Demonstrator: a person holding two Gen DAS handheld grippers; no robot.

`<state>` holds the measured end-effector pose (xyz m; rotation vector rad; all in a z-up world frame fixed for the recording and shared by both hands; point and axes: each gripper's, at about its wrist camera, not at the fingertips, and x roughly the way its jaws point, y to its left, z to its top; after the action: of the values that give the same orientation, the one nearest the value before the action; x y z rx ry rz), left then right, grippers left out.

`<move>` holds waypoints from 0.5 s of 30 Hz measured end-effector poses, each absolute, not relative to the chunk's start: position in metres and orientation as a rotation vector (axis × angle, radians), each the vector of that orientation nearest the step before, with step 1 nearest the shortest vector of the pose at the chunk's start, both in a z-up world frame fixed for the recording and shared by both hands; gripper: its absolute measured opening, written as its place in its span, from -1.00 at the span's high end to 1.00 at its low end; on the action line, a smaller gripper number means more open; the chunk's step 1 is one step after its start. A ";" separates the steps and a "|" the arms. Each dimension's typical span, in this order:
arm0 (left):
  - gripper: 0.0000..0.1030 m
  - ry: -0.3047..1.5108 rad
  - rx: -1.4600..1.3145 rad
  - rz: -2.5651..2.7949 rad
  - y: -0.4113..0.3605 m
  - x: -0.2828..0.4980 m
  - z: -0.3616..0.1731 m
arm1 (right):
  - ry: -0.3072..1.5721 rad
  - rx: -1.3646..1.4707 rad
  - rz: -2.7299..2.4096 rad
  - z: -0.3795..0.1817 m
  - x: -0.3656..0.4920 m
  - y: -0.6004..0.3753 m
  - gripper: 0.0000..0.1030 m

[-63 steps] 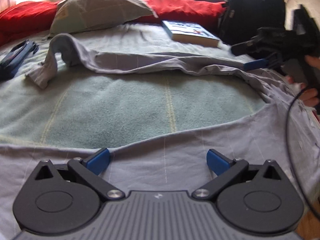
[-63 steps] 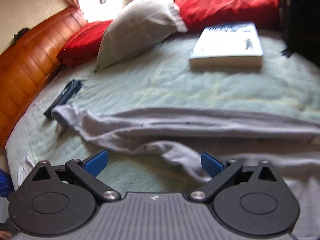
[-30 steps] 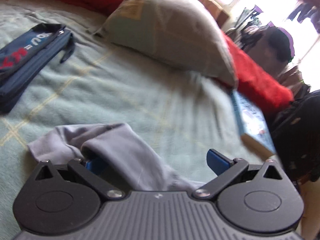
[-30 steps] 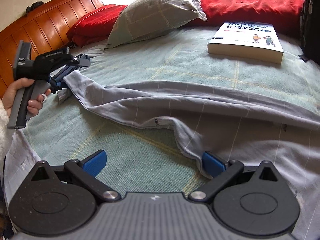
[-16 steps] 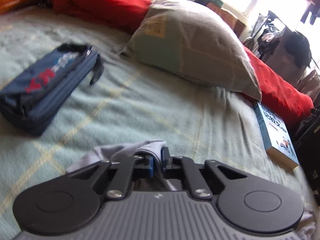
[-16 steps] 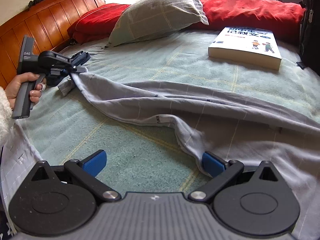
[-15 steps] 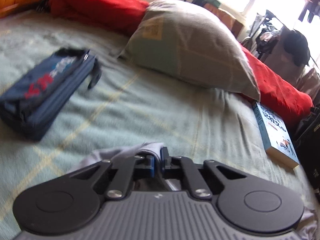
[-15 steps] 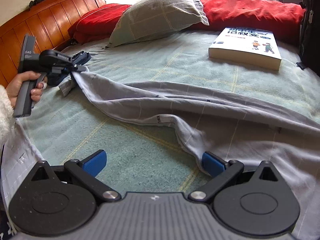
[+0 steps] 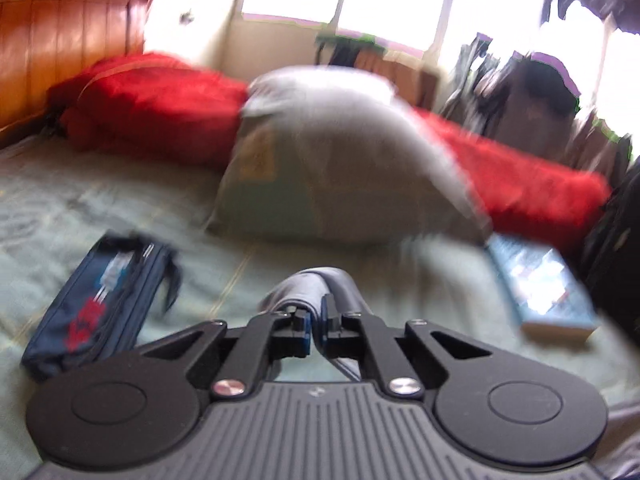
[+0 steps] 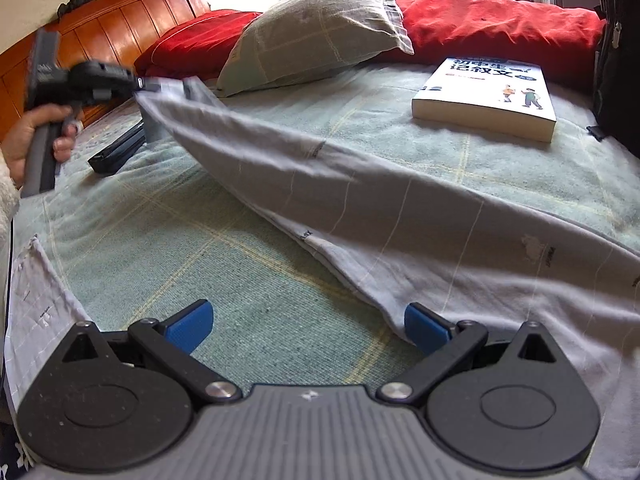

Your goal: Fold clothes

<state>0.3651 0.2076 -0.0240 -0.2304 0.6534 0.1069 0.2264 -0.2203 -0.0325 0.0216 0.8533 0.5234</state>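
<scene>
A grey garment point(image 10: 360, 200) with thin pale lines lies across the green bedspread point(image 10: 240, 280). One end is lifted off the bed at the far left, stretched taut. My left gripper point(image 9: 315, 330) is shut on that grey cloth end point(image 9: 316, 284); the right wrist view also shows this left gripper point(image 10: 138, 82), held by a hand point(image 10: 36, 136). My right gripper point(image 10: 308, 326) stands open low over the bedspread, its right fingertip beside the garment's near edge, nothing between the fingers.
A book point(image 10: 488, 92) lies at the back right. A grey pillow point(image 10: 320, 28) leans on red bedding point(image 10: 496, 24) below a wooden headboard point(image 10: 120, 20). A dark blue pouch point(image 9: 100, 300) lies at the left. A black bag point(image 10: 620, 60) stands at the right edge.
My left gripper, shut on the garment's end, has risen and pulled the cloth up taut off the bed. The right gripper has stayed open in place.
</scene>
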 end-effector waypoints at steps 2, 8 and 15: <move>0.89 0.758 -0.252 0.127 0.217 0.373 -0.046 | 0.854 0.017 0.522 -0.032 0.226 -0.221 -1.00; 0.38 0.782 -0.492 0.043 0.241 0.368 -0.080 | 0.854 -0.001 0.506 -0.031 0.227 -0.225 -1.00; -0.52 0.670 -0.773 -0.039 0.252 0.376 -0.096 | 0.858 0.006 0.502 -0.032 0.229 -0.223 -1.00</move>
<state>0.3758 0.2523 -0.0963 -0.7726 0.6697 -0.0390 0.2289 -0.2232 -0.0317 0.0059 0.8576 0.5025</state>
